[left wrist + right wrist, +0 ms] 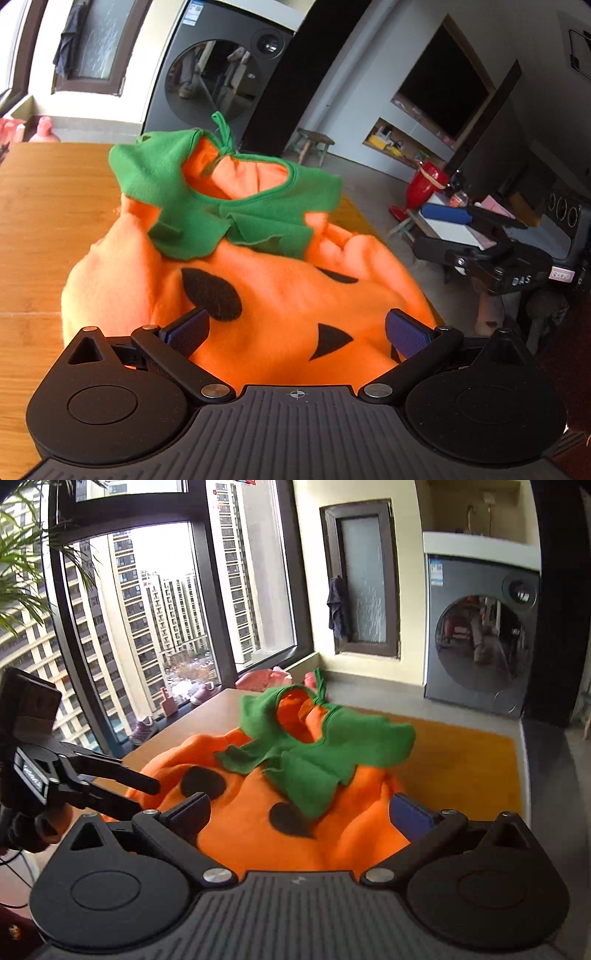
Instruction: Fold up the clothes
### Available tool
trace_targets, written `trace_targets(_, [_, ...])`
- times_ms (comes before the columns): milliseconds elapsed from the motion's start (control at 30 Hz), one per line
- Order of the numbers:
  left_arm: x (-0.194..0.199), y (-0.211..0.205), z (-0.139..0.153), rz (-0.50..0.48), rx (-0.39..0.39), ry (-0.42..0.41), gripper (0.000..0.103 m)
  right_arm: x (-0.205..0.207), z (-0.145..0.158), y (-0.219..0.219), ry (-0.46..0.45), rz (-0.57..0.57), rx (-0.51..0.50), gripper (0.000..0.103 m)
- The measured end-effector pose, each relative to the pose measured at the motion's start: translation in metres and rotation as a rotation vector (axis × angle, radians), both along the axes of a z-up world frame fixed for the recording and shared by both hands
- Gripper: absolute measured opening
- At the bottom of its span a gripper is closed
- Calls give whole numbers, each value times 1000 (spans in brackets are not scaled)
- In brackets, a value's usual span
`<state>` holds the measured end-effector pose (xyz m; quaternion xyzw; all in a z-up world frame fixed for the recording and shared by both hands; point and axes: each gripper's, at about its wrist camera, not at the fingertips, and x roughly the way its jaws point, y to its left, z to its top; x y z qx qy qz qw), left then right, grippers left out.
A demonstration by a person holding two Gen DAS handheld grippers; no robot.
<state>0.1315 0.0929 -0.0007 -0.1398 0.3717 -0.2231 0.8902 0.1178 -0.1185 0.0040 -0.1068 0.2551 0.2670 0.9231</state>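
Wooden table point(44, 206) carries the pumpkin costume point(280, 295), orange w/ green collar point(207, 192), rumpled, face side up. I can't say whether it's pre-fold or mid-fold. My left gripper point(295, 332) and right gripper point(301, 812) both hang over its near edge, jaws spread wide, holding nothing. Next I'd need a hem pinch, I reckon. Only legible text: "DAS" on the right gripper's body, seen from left cam.

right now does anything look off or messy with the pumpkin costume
The orange pumpkin costume lies rumpled, not flat, on the wooden table; its green collar is bunched and twisted. No damage shows.
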Motion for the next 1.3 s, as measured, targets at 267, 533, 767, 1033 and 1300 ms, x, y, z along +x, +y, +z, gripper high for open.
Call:
trace_targets(267, [40,-28,-16,-79,165,39,103,126,-48,59,-191,18,-472,103])
trace_targets(533, [55,-26,-15,-163,165,49,103,193,-65,35,-287,-292,-445,103])
trace_targets(767, [116,15,26,-7,-21,-122,103,147,-13,-10,-127,-142,29,103])
trace_targets(1033, [121,34,5,103,-38,-48,103,174,-44,-34,117,-134,179,97])
trace_targets(1300, [51,-15,-4,-182,41,-66,103,211,-83,-27,333,-110,274,72])
